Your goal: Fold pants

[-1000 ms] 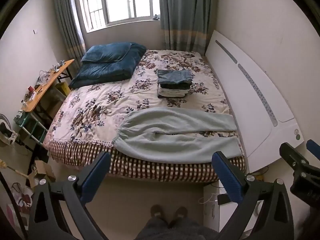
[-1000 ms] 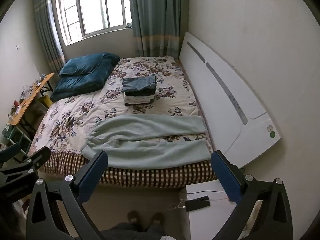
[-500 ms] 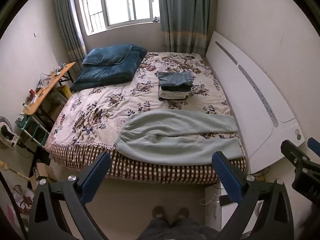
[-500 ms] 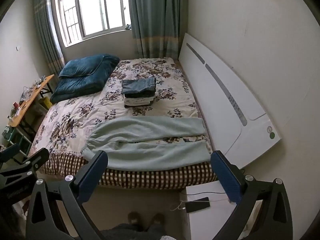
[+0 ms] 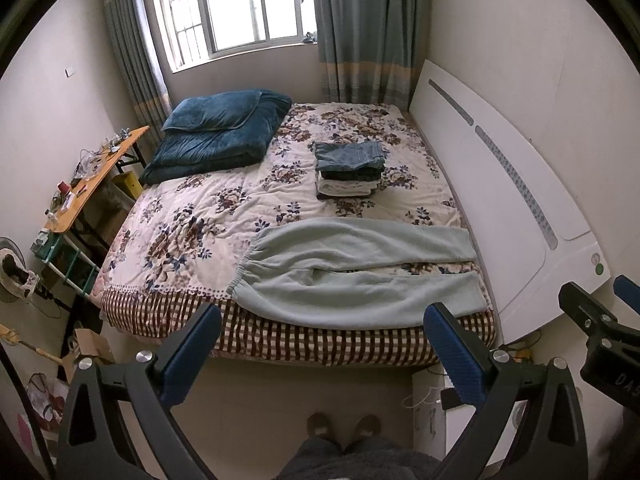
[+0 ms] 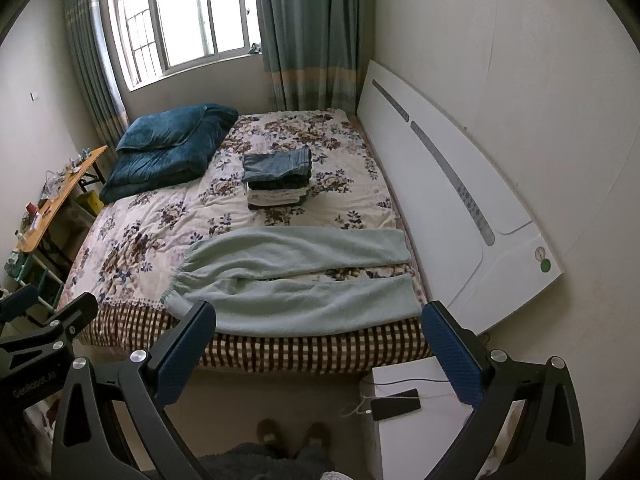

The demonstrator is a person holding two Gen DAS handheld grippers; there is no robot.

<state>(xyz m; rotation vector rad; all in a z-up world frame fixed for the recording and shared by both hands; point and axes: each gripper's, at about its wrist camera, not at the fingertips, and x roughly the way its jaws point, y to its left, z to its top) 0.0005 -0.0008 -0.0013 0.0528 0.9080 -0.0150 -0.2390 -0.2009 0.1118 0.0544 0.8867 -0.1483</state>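
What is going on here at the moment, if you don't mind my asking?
A person stands at the foot of the bed holding a claw in each hand, about to fold pants. The light green pants lie spread flat along the near edge, waistband to the left, legs to the right, unfolded. The left claw and right claw are both open, away from the fabric. A stack of folded clothes sits further up the bed.

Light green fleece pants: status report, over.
Left gripper and right gripper open, empty. Light green fleece pants flat, unfolded, at bed edge. Nothing in the way.
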